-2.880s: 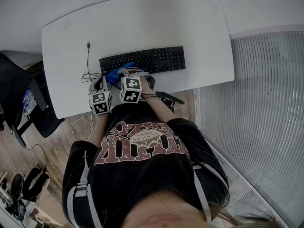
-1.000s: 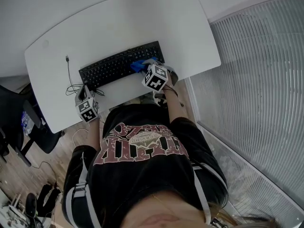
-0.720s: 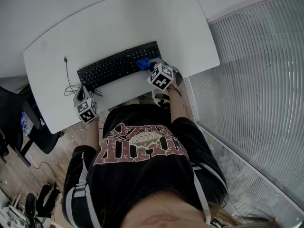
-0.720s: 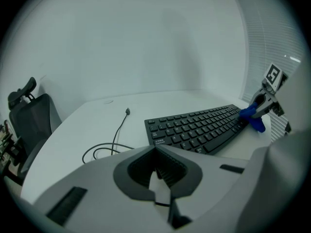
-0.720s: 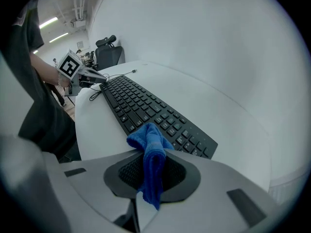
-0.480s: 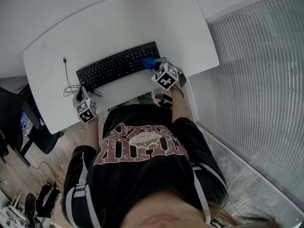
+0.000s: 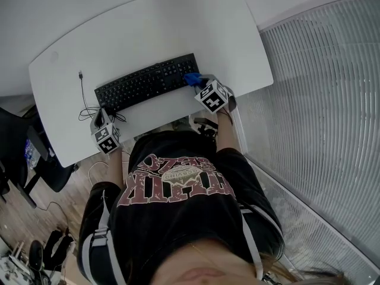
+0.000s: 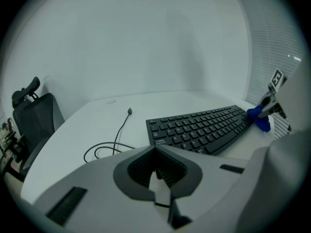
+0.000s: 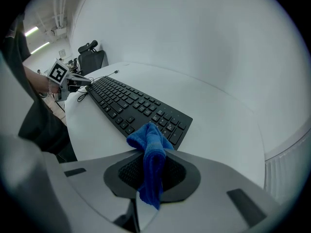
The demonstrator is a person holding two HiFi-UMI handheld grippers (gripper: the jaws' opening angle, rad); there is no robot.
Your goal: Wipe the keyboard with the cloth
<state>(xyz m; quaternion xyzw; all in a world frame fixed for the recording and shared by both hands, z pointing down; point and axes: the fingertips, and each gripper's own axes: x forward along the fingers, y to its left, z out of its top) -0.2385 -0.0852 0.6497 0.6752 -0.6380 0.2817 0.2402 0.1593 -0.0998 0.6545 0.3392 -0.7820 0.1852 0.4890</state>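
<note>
Over the last second the right gripper [image 7: 200, 83] has carried the blue cloth [image 7: 191, 78] along the black keyboard [image 7: 147, 83] from right of its middle out to its 3 o'clock end, while the left gripper [image 7: 99, 120] has stayed at the near edge of the white desk [image 7: 148, 34]. The right gripper's jaws are closed tight on the cloth: in its own view a bunched fold sticks out ahead of the jaws and a tail hangs down between them. The front of the cloth sits at the keyboard's near right corner, though contact with the keys cannot be made out. The left gripper's jaws are pressed together with nothing between them. It sits at about 7 o'clock from the keyboard, well apart from the cloth. A thin black cable [image 7: 83, 97] loops on the desk off the keyboard's 9 o'clock end, just beside the left gripper. A dark office chair [image 8: 34, 120] stands off the desk's left edge, toward 8 o'clock in the head view.
</note>
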